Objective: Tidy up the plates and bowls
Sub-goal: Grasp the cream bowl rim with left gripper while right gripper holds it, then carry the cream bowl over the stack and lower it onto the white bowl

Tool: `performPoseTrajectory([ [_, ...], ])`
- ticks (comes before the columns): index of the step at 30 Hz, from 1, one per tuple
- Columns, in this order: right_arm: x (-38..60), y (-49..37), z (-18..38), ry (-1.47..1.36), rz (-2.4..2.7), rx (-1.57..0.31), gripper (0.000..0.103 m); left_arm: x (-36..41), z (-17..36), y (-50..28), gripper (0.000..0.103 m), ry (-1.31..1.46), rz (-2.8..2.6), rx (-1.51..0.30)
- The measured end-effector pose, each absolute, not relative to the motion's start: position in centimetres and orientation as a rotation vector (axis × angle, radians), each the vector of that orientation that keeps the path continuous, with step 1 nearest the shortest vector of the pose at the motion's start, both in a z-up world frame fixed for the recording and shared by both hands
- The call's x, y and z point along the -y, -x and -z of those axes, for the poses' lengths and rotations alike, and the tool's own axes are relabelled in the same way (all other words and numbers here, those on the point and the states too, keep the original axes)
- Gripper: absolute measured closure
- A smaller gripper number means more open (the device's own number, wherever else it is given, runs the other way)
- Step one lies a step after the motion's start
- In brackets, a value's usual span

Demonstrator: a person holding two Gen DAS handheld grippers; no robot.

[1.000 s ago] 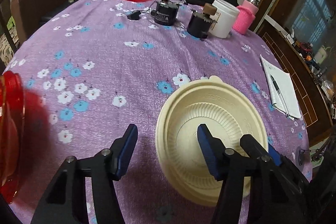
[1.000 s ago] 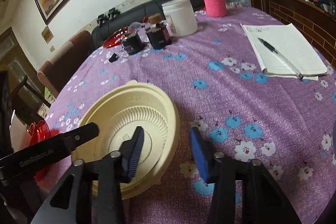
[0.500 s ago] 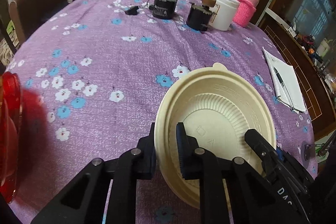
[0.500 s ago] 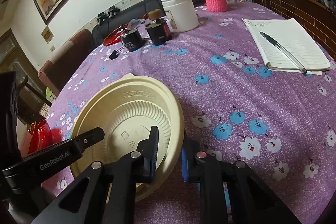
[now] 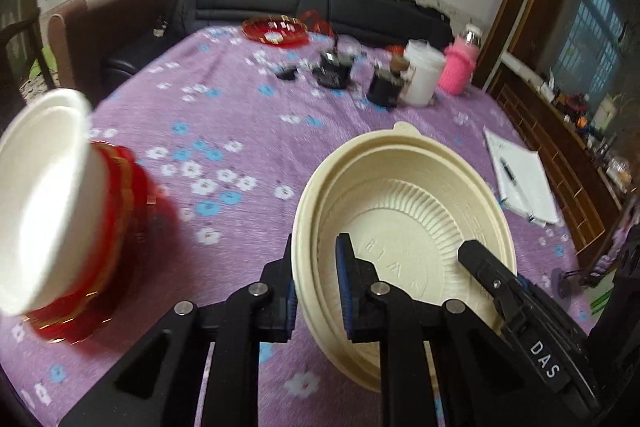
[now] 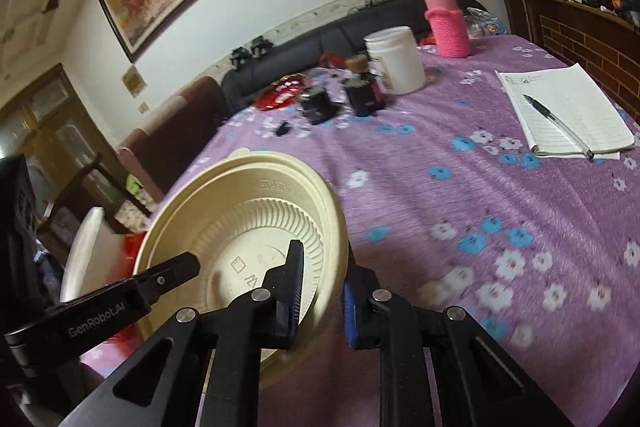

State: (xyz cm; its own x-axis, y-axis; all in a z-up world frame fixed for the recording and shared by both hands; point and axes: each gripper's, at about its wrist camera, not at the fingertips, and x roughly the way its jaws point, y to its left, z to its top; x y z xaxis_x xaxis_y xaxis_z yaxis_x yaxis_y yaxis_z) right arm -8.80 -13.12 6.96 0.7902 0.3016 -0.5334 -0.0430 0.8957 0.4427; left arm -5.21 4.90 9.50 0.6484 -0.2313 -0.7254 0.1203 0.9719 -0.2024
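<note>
Both tools have closed on the cream bowl [image 5: 404, 223] and tipped it up off the purple surface [image 5: 248, 131]: left tool [image 5: 318, 287] clamps its near-left rim, right tool [image 6: 322, 291] the opposite rim. A red stack [image 5: 120, 227] topped by a white bowl [image 5: 36, 195] waits leftward, nearer the left hand.

The middle of the table [image 5: 248, 115] lies bare: a broad stretch of purple cloth runs from the near edge toward the far side. Along the far edge stands a barrier of things: a red dish [image 5: 275, 31], two black jars [image 5: 334, 73], a white tub [image 5: 422, 77] and a pink bottle [image 5: 460, 69]. A notebook [image 6: 564, 111] with a pen [image 6: 558, 125] takes up the right edge. At the left edge a white bowl [image 5: 38, 199] sits, seemingly, on stacked red plates [image 5: 116, 227], blurred.
</note>
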Motion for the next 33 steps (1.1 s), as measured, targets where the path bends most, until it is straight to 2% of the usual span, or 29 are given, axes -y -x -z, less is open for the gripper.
performPoseTrajectory([
  [9, 6.4, 12.1, -14.7, -0.325, -0.314, -0.543, 0.084, -12.1, -15.0, 10.1, 0.086, 0.248, 0.156, -0.693],
  [17, -1.0, 11.1, -17.9, -0.279, -0.444, -0.564, 0.084, -19.6, -17.8, 11.8, 0.086, 0.292, 0.054, -0.618],
  [25, -7.7, 8.8, -18.5, -0.217, -0.527, -0.624, 0.084, -25.2, -17.9, 10.9, 0.086, 0.315, -0.053, -0.627],
  [33, -10.2, 5.6, -15.0, -0.222, -0.521, -0.74, 0.083, -27.5, -14.5, 8.0, 0.086, 0.309, -0.11, -0.711],
])
